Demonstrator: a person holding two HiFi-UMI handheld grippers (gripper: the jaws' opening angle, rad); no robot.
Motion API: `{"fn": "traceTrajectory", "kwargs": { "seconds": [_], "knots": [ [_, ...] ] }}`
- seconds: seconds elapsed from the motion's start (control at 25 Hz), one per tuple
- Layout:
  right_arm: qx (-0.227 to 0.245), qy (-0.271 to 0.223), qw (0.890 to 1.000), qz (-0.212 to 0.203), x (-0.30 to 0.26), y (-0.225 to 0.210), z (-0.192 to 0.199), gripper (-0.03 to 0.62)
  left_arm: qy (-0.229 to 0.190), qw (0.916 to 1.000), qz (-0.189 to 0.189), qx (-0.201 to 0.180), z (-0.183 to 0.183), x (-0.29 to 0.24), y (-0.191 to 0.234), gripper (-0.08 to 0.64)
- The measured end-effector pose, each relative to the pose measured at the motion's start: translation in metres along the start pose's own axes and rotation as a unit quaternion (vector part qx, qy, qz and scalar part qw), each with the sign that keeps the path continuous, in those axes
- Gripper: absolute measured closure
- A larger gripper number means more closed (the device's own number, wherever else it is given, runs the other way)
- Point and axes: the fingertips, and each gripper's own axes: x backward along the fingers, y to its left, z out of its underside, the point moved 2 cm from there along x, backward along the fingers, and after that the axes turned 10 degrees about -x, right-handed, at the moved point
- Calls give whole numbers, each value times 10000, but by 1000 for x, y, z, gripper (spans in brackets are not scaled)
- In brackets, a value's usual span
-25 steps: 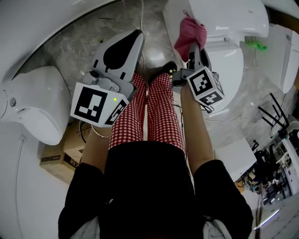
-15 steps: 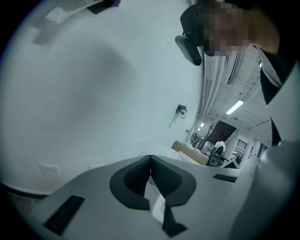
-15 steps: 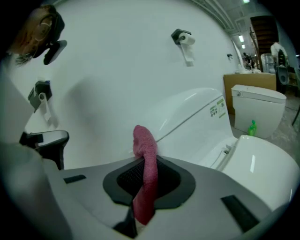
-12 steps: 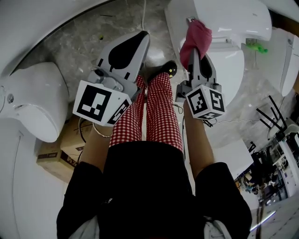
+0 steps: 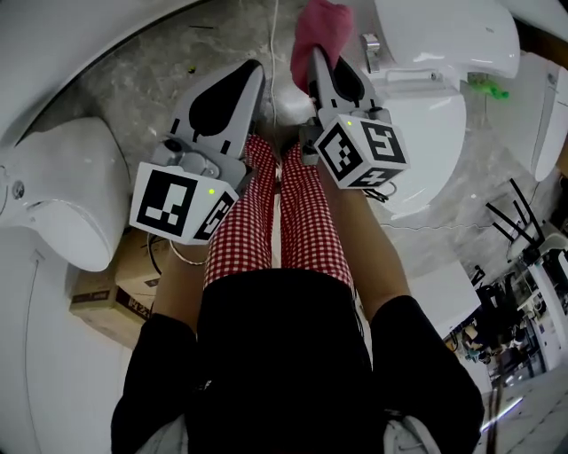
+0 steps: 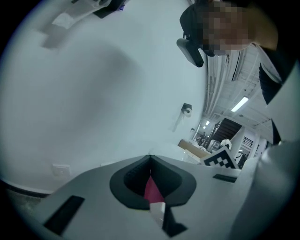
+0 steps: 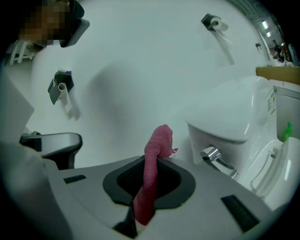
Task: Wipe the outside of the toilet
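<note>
The toilet (image 5: 444, 35) stands at the upper right of the head view, its white tank above a closed lid and a chrome flush lever (image 5: 371, 49) on the tank's near side. Just left of that lever, a pink cloth (image 5: 321, 25) sticks out past the tips of the right gripper (image 5: 321, 71). In the right gripper view the cloth (image 7: 154, 154) is pinched between the 2 jaws of the right gripper (image 7: 149, 161). It rises above them and flops toward the tank (image 7: 234, 117), with a gap between cloth and porcelain; the lever (image 7: 213, 157) shows below the tank.

The left gripper (image 5: 248, 75) hovers beside the right one, over the marbled floor (image 5: 133, 80). In its own view its jaws are pressed together at the tips (image 6: 150, 159), clamping nothing.

The person's red-checked trousers (image 5: 302, 204) run down between the 2 grippers. A 2nd white toilet (image 5: 62, 195) sits at the left, with a cardboard box (image 5: 115, 297) beside it.
</note>
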Motion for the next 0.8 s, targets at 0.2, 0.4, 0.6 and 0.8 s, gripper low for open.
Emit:
{"fn": "traceTrajectory", "kwargs": {
  "seconds": [0.2,0.4,0.6,0.8],
  "knots": [
    [-151,127,9986,485,-52,-22,5,537,84,9999,-144,-35,2,9,16,551],
    [106,237,9897,1407,-92,-61,5,537,15,9997,-243,71,1,17,29,551],
    [-41,210,9812,1917,-111,-88,18,538,32,9996,-193,191,6,21,35,551],
    [-804,57,9706,2268,-105,-104,26,538,72,9995,-216,203,8,22,42,551]
  ]
}}
